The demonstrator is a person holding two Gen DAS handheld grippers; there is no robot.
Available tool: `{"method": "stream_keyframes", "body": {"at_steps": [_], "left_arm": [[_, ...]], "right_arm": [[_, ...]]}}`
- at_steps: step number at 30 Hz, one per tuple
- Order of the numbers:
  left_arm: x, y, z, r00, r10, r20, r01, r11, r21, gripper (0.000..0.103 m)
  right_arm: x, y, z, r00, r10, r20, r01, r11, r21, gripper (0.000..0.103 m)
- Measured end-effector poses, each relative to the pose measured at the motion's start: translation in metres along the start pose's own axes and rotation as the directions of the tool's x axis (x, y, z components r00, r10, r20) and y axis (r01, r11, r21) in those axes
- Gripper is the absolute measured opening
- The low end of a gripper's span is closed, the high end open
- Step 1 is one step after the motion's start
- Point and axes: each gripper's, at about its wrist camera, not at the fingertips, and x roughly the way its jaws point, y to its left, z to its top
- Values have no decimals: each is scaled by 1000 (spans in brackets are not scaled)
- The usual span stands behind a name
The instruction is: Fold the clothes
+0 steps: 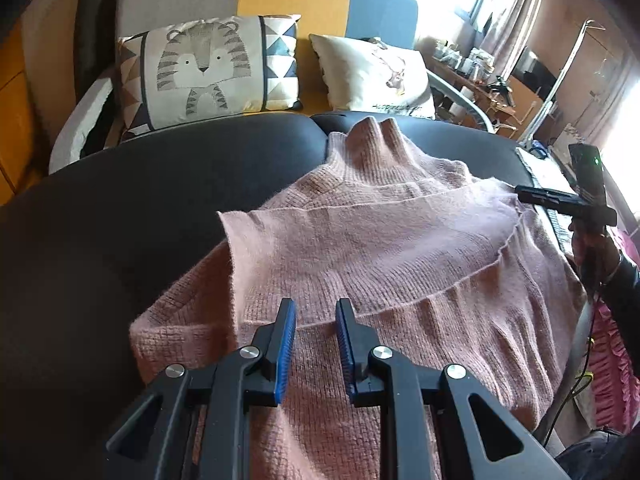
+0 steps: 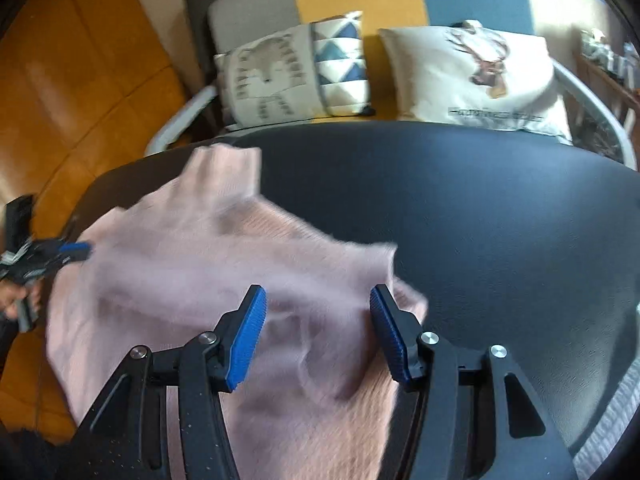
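A pink knit turtleneck sweater (image 1: pixel 360 248) lies flat on a black padded surface (image 1: pixel 120 208), collar (image 1: pixel 372 132) pointing away, with a sleeve folded across its body. My left gripper (image 1: pixel 316 314) hovers open over the sweater's lower part, nothing between its blue pads. In the right wrist view the sweater (image 2: pixel 192 264) is blurred. My right gripper (image 2: pixel 317 296) is wide open over its near right corner, holding nothing. From the left wrist view, the right gripper (image 1: pixel 524 195) is at the sweater's right edge, in a hand (image 1: pixel 588 244). The left gripper (image 2: pixel 80 248) shows at the sweater's left edge.
Behind the black surface (image 2: pixel 480 216) stands a sofa with a tiger cushion (image 1: pixel 204 68) and a deer cushion (image 1: pixel 376 76). A cluttered desk (image 1: pixel 480 80) sits by the bright window at right. Pink ruffled fabric (image 1: pixel 612 344) hangs at the right edge. Orange floor (image 2: pixel 80 80) lies to the left.
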Motion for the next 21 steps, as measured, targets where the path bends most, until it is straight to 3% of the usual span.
{"method": "stream_keyframes", "body": {"at_steps": [4, 8, 21], "left_arm": [[-2, -2, -3, 1000, -21, 0, 21, 999, 30, 20], [-8, -12, 2, 999, 48, -21, -45, 991, 128, 20], [-13, -9, 8, 998, 56, -22, -52, 986, 160, 20]], "right_arm": [[-2, 15, -3, 998, 44, -48, -48, 995, -89, 58], [10, 21, -3, 994, 21, -110, -35, 991, -129, 58], [3, 34, -7, 992, 76, -101, -91, 983, -157, 57]]}}
